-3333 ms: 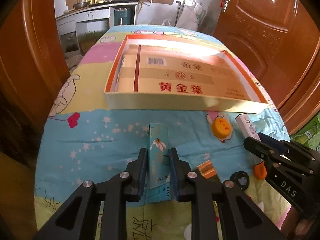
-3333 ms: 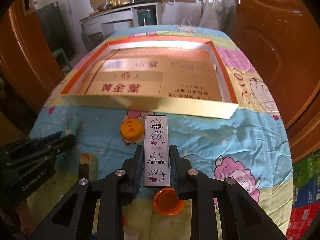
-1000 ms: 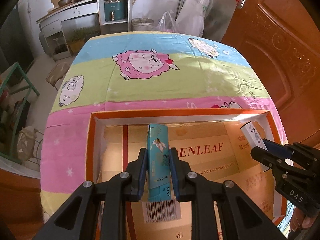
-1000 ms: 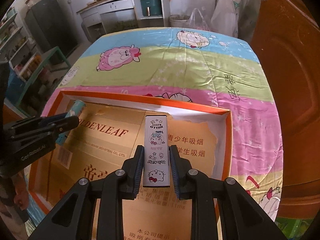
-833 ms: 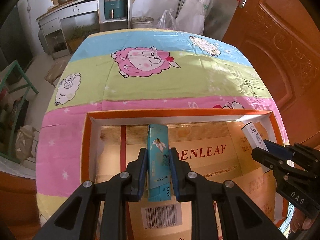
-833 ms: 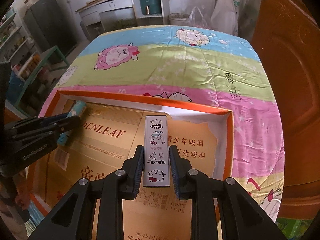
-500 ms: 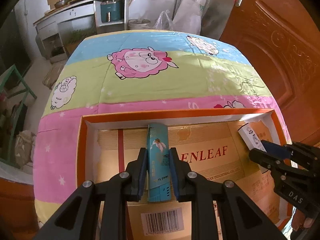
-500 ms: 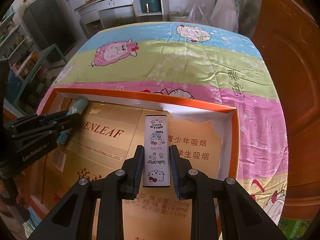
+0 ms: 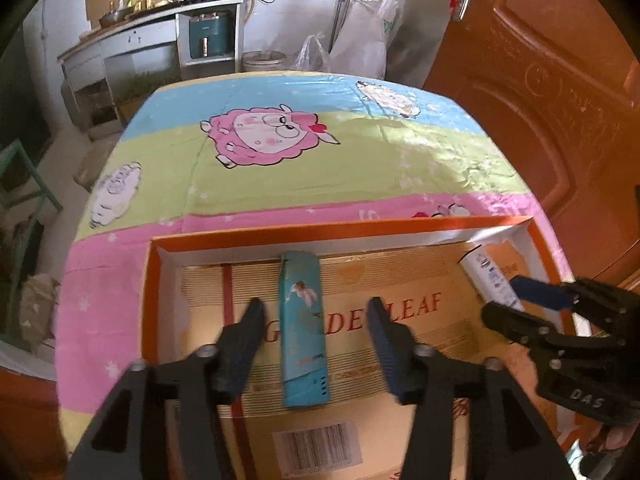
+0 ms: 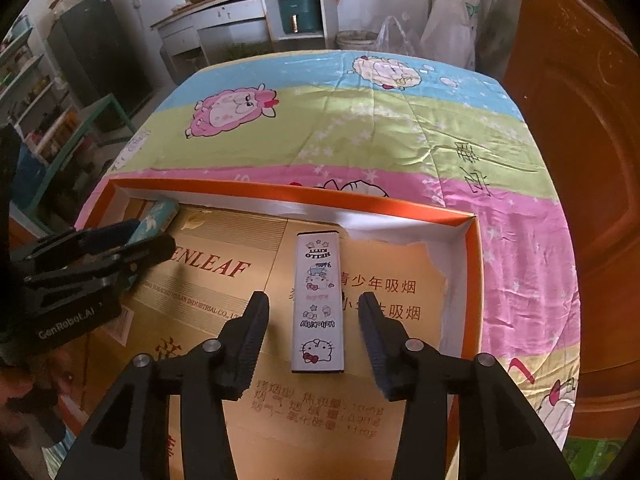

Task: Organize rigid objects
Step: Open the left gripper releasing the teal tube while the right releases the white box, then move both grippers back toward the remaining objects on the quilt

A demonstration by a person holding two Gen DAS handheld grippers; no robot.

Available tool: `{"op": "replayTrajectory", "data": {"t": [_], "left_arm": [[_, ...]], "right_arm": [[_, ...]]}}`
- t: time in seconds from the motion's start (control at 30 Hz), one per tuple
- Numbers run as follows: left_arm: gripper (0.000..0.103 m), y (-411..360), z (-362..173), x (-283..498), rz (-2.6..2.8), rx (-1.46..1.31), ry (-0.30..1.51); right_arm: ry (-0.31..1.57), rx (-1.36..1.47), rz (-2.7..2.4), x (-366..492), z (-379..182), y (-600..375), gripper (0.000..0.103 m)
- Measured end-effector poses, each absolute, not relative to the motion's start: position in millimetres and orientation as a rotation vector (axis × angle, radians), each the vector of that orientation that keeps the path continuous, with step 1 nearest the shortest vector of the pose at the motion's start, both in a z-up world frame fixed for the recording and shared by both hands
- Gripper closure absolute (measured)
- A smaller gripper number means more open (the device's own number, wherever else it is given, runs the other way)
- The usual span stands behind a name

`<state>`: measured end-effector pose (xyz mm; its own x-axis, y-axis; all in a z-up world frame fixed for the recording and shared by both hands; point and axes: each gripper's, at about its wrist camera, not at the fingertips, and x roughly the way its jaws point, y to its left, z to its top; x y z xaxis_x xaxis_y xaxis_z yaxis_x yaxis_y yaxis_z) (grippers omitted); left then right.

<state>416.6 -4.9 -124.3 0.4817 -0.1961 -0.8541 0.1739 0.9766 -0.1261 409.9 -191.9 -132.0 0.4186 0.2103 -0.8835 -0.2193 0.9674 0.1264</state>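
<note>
Both tongs are opening. A second ago the left tongs pinched the teal box and the right tongs the white cartoon-cat box; now each box lies loose between spread jaws on the cardboard floor of the orange-rimmed tray, near its far wall. So two items look delivered. The tray sits on a table under a cartoon sheep cloth. Beyond stand a counter with cookware, blurred here, and a wooden door.

Both wrist views look steeply down, close, sharing the orange-rimmed tray.
</note>
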Motion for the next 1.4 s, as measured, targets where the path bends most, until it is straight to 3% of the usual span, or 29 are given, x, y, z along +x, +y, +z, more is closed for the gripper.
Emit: {"op": "replayTrajectory", "data": {"t": [0.83, 1.4], "left_arm": [[0.046, 11, -15, 312, -0.189, -0.089, 0.764], [0.046, 16, 17, 220, -0.190, -0.061, 0.666]], "right_arm": [[0.964, 0.025, 0.252, 329, -64, -202, 0.054], [0.862, 0.028, 0.236, 229, -25, -205, 0.054]]}}
